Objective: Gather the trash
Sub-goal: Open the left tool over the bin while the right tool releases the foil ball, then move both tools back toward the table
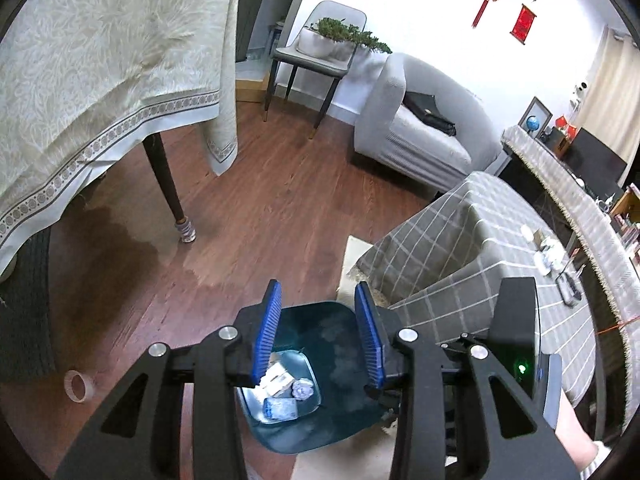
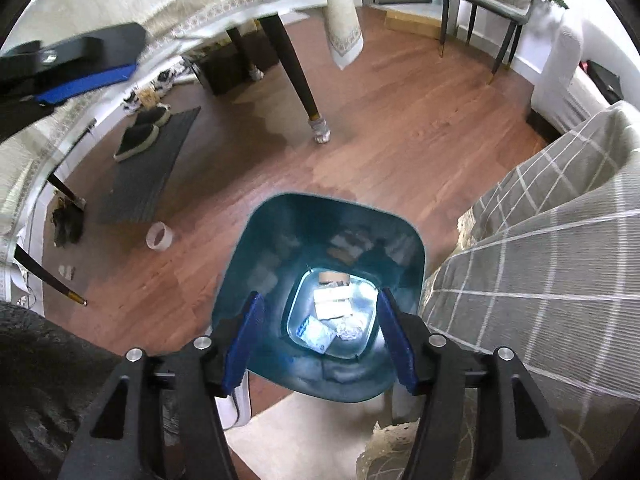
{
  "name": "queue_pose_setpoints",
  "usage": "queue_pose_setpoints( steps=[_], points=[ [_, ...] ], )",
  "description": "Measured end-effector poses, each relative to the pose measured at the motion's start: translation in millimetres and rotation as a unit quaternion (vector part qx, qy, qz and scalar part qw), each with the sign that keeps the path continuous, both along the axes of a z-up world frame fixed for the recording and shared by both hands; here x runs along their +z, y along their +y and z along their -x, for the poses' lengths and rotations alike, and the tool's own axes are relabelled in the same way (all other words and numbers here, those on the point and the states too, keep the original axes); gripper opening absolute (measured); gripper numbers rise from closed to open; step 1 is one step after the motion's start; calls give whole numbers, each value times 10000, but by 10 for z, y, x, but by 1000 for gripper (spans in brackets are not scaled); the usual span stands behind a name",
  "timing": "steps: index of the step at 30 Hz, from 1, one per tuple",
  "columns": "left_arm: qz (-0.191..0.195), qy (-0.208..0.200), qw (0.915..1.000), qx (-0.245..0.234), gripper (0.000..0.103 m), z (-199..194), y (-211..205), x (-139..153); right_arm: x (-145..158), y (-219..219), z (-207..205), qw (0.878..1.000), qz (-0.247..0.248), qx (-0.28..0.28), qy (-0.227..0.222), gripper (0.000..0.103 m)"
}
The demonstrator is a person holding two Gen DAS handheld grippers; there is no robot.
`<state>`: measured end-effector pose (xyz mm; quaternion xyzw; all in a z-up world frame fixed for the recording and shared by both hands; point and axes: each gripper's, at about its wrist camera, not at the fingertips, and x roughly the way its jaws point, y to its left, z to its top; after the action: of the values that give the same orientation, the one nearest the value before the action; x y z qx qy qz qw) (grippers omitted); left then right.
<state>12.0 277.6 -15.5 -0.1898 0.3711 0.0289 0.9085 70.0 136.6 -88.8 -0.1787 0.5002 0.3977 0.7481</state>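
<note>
A teal trash bin stands on the wooden floor beside the checked-cloth table; it also shows in the left wrist view. In its bottom lie a white box, a blue packet, a crumpled wrapper and a cardboard piece. My right gripper is open and empty, above the bin mouth. My left gripper is open and empty, also above the bin; its finger shows at the upper left of the right wrist view.
A tape roll lies on the floor left of the bin. A dining table leg, a dark mat with shoes, a grey sofa, a chair and the checked-cloth table surround the bin.
</note>
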Motion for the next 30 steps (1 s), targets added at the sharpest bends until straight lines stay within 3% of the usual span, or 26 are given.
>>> queue_pose_setpoints(
  steps=[3, 8, 17, 30],
  points=[
    [-24, -94, 9999, -25, 40, -19, -72, 80, 167, -75, 31, 9996, -197, 32, -220, 59],
    [-40, -173, 9998, -72, 40, -96, -236, 170, 454, -257, 55, 9972, -493, 0, -558, 50],
    [-122, -308, 9991, -265, 40, -229, -584, 288, 844, -807, -65, 9892, -960, -487, -993, 43],
    [-290, -381, 9952, -850, 45, -518, -1436, 349, 982, -1637, -213, 9786, -1220, -1187, -1160, 43]
  ],
)
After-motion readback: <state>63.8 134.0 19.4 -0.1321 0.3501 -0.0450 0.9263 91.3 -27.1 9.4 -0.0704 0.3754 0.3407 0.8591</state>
